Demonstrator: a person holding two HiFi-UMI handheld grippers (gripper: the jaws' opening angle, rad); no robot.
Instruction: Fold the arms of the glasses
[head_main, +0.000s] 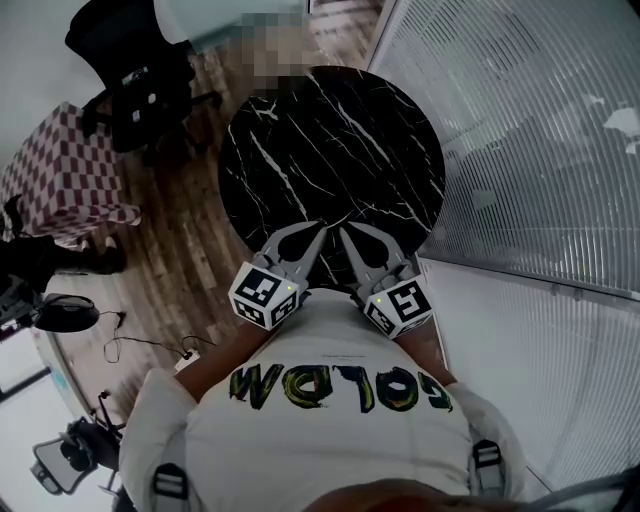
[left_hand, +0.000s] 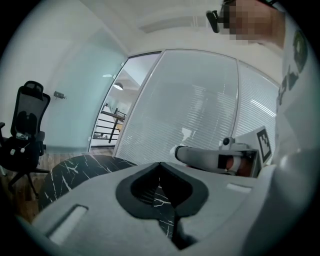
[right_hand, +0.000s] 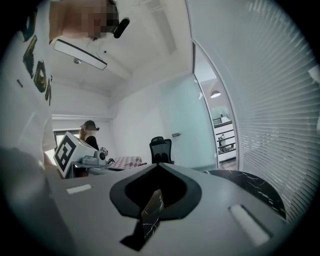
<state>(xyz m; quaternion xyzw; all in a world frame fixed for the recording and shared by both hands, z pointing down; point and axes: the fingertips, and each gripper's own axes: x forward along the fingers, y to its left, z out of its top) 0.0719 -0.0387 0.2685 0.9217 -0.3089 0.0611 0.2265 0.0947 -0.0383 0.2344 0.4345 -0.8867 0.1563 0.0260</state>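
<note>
No glasses show in any view. The round black marble table (head_main: 330, 150) lies ahead of me. Both grippers hang side by side above its near edge, close to my chest. My left gripper (head_main: 320, 230) is shut, its jaws meeting at the tips (left_hand: 160, 164) with nothing between them. My right gripper (head_main: 346, 232) is shut too, tips together (right_hand: 159, 165) and nothing held. Each gripper shows in the other's view: the right gripper (left_hand: 220, 157) in the left gripper view, the left gripper's marker cube (right_hand: 67, 150) in the right gripper view.
A glass wall with blinds (head_main: 520, 150) runs along the table's right. A black office chair (head_main: 130, 85) and a table under a checkered cloth (head_main: 60, 170) stand to the left on the wooden floor. A person (right_hand: 90, 132) stands far back.
</note>
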